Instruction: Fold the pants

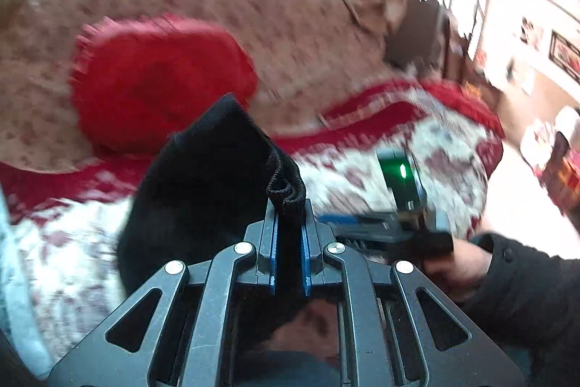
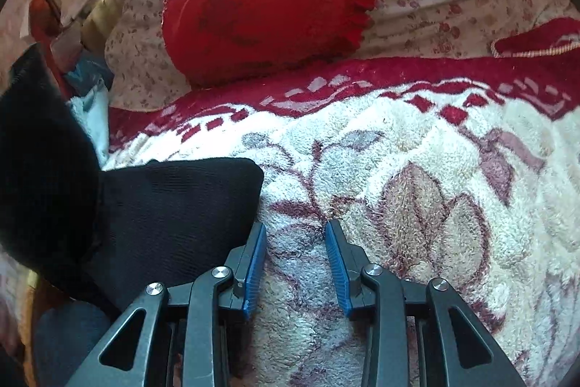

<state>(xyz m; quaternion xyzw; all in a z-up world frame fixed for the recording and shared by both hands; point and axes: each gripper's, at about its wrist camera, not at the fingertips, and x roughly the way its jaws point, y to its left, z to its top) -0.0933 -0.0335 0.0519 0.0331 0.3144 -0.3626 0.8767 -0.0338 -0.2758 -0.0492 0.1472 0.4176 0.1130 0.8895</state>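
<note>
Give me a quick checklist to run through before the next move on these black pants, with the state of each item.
1. Left gripper clamped on the pants: ok, a hemmed edge sits pinched between its pads.
2. Right gripper free to grab: ok, jaws apart, nothing between them.
3. Pants within the right gripper's reach: ok, a flat black corner lies just beside its left finger.
4. Landing area on the blanket clear: ok ahead of the right gripper.
5. Red pillow out of the way: ok, it lies further back on the bed.
6. Pants lying smooth: cannot tell, most is hidden.
</note>
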